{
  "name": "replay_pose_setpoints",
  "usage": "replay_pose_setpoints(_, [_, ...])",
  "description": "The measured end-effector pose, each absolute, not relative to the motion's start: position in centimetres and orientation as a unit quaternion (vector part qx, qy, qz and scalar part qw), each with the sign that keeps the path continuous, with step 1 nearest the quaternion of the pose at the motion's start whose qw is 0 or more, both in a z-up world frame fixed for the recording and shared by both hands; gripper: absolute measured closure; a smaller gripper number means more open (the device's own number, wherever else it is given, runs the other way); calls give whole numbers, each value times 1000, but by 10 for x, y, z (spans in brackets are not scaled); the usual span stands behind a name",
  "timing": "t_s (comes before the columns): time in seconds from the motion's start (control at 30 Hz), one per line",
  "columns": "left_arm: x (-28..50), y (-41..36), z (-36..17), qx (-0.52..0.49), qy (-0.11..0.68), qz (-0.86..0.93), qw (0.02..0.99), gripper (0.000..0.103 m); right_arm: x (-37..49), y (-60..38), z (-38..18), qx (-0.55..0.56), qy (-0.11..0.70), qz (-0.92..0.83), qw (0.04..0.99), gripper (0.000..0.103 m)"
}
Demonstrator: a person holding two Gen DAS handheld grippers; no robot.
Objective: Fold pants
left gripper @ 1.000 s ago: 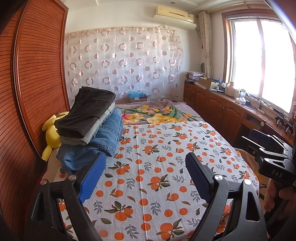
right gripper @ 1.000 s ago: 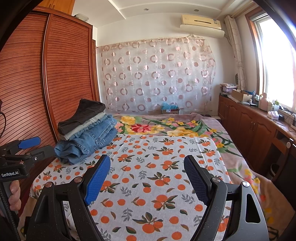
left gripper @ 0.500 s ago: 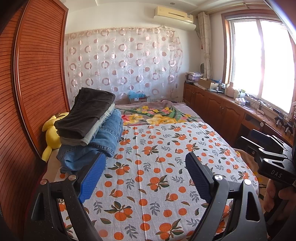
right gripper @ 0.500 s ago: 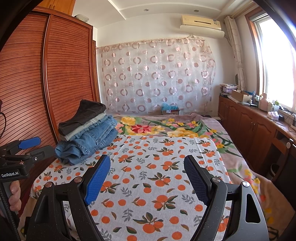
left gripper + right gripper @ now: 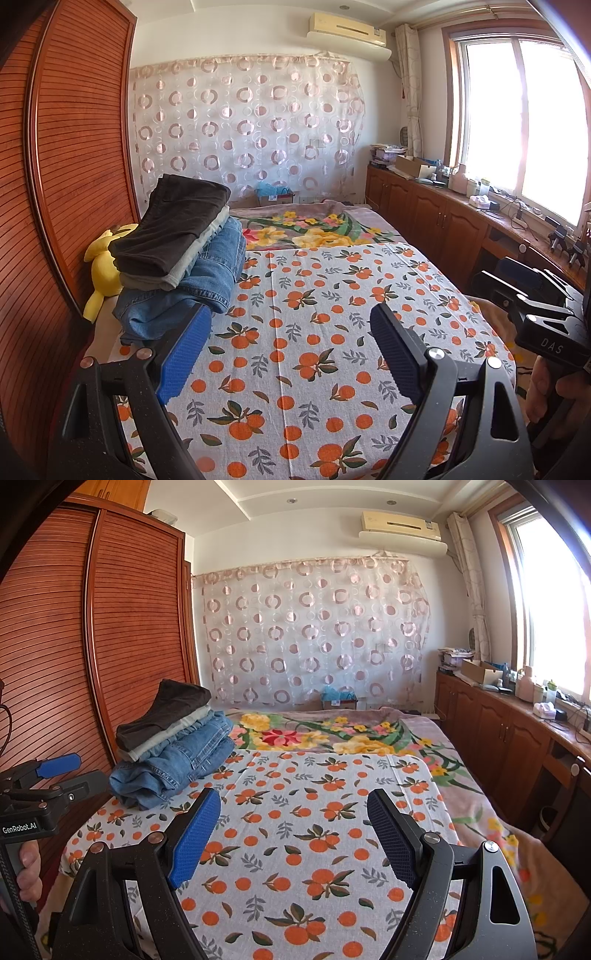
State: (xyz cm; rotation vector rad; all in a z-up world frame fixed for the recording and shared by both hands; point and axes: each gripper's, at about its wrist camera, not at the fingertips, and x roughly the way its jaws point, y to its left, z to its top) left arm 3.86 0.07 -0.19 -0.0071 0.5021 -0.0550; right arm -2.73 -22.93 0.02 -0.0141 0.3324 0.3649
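A stack of folded pants (image 5: 181, 258) lies at the left side of the bed: dark brown pants on top, grey ones under them, blue jeans at the bottom. It also shows in the right wrist view (image 5: 171, 746). My left gripper (image 5: 290, 350) is open and empty above the orange-print sheet (image 5: 325, 354), just right of the stack's near end. My right gripper (image 5: 293, 834) is open and empty above the same sheet (image 5: 295, 849). Each gripper shows at the edge of the other's view: the right one (image 5: 539, 306) and the left one (image 5: 48, 779).
A yellow plush toy (image 5: 101, 266) lies between the stack and the wooden wardrobe (image 5: 55, 184) on the left. A floral blanket (image 5: 314, 229) covers the far half of the bed. Wooden cabinets (image 5: 443, 221) with clutter run under the window on the right.
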Motion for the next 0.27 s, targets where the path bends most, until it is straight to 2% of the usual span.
replay_pose_setpoints(0.27, [38,1,-2,-4,249,-27,968,15,-28,-229,0,-6,165,181,970,20])
